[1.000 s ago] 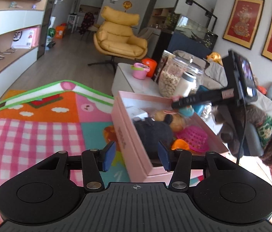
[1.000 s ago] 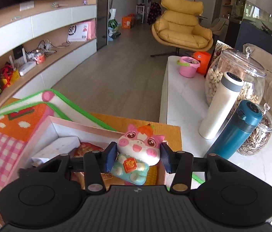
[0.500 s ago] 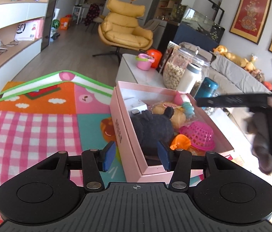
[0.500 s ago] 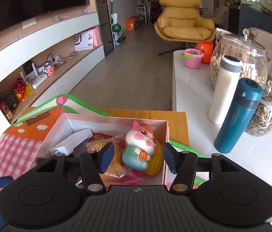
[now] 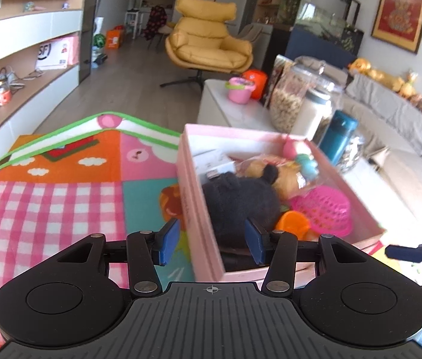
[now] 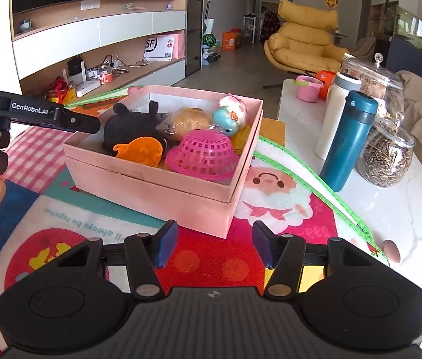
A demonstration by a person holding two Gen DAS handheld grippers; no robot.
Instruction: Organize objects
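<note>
Pink cardboard box (image 6: 163, 179) on the play mat (image 6: 270, 209) brims with toys, the pig squishy (image 6: 230, 113) at its far corner, while the right claw (image 6: 213, 246), spread and empty, sits before it and could nudge it skewed.

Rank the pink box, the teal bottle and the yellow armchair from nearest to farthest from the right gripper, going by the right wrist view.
1. Pink box, just ahead of the right gripper.
2. Teal bottle, right, on the white table.
3. Yellow armchair, far back.

black plush toy (image 5: 237, 200) partly behind box wall (image 5: 194, 209), sofa (image 5: 405, 125) blurred
</note>
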